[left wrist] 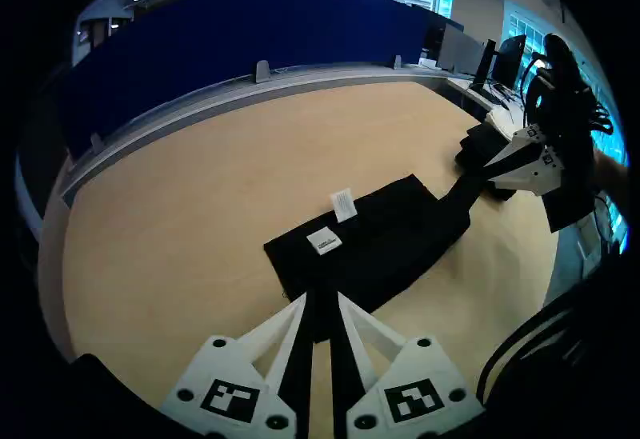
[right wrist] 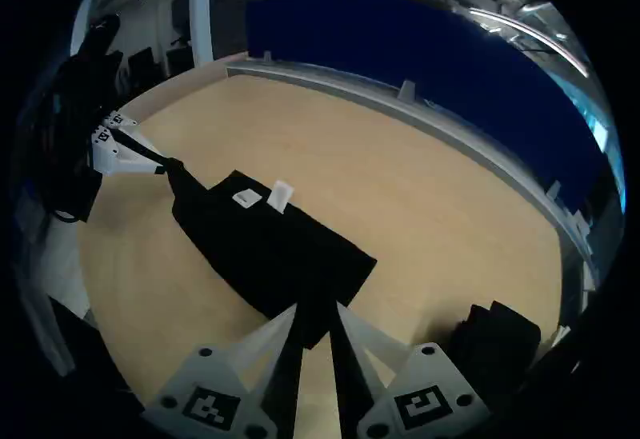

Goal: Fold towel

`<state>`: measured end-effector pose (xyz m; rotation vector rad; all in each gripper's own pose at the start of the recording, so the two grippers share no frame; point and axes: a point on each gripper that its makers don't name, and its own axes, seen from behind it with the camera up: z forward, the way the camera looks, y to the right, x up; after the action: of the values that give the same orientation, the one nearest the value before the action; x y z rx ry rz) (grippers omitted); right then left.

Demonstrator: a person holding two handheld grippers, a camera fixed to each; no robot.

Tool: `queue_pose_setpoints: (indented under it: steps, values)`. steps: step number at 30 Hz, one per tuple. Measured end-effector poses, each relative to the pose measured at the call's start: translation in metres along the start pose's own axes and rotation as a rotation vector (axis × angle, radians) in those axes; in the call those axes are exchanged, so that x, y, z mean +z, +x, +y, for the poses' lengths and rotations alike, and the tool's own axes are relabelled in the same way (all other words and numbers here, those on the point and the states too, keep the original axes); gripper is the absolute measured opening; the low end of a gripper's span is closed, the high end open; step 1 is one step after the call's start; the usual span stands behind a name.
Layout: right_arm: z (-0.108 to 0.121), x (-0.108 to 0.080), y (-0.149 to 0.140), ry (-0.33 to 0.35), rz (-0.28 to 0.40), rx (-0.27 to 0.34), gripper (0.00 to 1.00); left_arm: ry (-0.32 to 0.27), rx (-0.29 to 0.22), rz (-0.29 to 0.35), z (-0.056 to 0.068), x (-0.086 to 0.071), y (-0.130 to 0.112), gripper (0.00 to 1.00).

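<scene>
Wooden table point(left wrist: 160, 223) holds the black towel point(left wrist: 392, 235) in its middle — soft, light and floppy. Left gripper point(left wrist: 320, 319), at 6 o'clock, pinches one end tight; right gripper point(left wrist: 484, 177), at 3 o'clock, pinches the other. Corners grab best.

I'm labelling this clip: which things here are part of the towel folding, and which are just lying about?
Part of the job:
black towel
left gripper, shut on one end
right gripper, shut on the other end

Lying about:
dark pile on the table
blue partition
monitors
</scene>
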<state>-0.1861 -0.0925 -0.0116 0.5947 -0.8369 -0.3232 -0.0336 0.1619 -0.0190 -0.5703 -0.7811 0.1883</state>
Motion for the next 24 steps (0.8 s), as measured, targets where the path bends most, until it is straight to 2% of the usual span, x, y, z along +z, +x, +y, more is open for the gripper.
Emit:
queue_pose_setpoints:
  steps: [12, 24]
  values:
    - [0.006, 0.018, -0.012, 0.003, -0.034, 0.032, 0.2, -0.008, -0.014, -0.018, -0.006, 0.023, -0.005, 0.12]
    - [0.017, 0.057, -0.02, -0.011, -0.088, 0.064, 0.2, 0.011, -0.026, -0.035, -0.017, 0.061, -0.012, 0.12]
